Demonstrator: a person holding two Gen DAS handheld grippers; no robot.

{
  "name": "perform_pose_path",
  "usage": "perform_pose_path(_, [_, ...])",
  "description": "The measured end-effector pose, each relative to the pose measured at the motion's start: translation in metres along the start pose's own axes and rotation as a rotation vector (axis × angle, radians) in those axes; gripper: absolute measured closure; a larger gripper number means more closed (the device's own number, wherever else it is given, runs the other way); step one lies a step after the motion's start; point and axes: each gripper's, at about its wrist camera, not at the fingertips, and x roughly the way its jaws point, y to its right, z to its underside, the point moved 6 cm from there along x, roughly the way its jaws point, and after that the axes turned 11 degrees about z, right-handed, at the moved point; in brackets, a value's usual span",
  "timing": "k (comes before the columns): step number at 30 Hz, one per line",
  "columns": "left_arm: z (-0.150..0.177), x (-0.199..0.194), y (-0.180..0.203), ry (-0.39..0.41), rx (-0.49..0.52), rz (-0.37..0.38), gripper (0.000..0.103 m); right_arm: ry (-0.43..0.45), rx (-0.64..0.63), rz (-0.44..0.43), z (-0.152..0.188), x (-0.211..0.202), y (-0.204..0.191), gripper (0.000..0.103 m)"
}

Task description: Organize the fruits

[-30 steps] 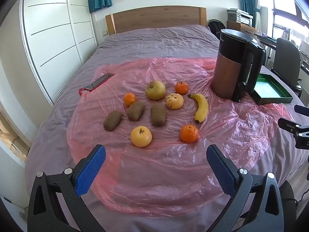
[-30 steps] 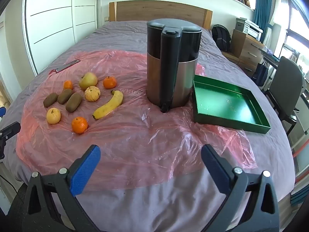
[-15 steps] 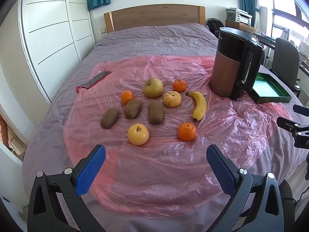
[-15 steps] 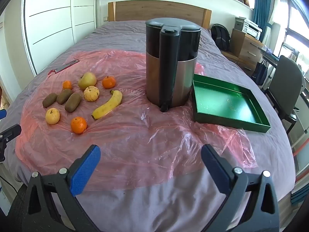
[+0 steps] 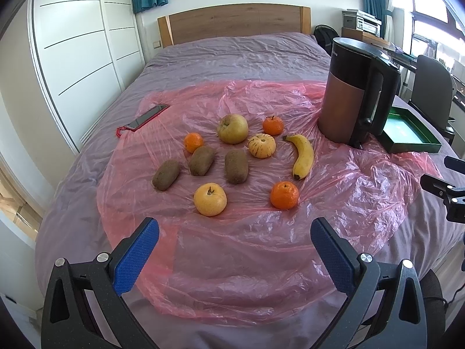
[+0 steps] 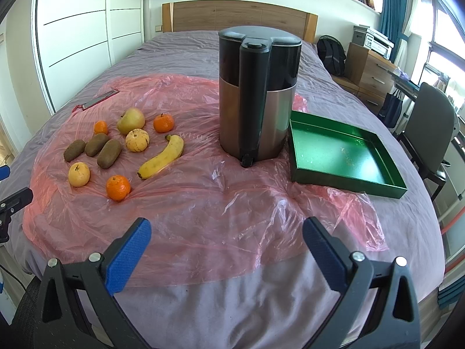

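While my left gripper (image 5: 234, 234) hangs over the near edge of the crinkled pink plastic sheet (image 5: 232, 250), its blue-padded jaws stand wide apart with nothing between them. Just beyond them lie a round yellow apple (image 5: 210, 199) toward the left pad and a bright orange mandarin (image 5: 284, 195) toward the right pad — both clear of the fingers. Farther on sit three fuzzy brown kiwis (image 5: 236, 165) in a loose row, then a curved yellow banana (image 5: 303, 156) to the right, a pale striped round fruit (image 5: 261, 145), two more small orange mandarins (image 5: 193, 142), and a large greenish-yellow apple (image 5: 232, 128).

My right gripper (image 6: 226, 235) is likewise spread open and empty, held above bare sheet well to the right of the fruit. Ahead of it stands a tall copper-and-black electric kettle (image 6: 258, 93), and just beside the kettle, to the right, a shallow green rectangular tray (image 6: 345, 154) rests empty on the grey bedspread (image 6: 232, 299) — well apart from every fruit.
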Motion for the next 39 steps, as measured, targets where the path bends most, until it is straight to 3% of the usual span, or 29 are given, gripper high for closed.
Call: perform_pose_path(39, [-0.0004,0.0086,-0.0008,-0.013,0.007,-0.004,0.001,0.005,-0.005,0.012,-0.0042,0.0031,-0.0005,0.000])
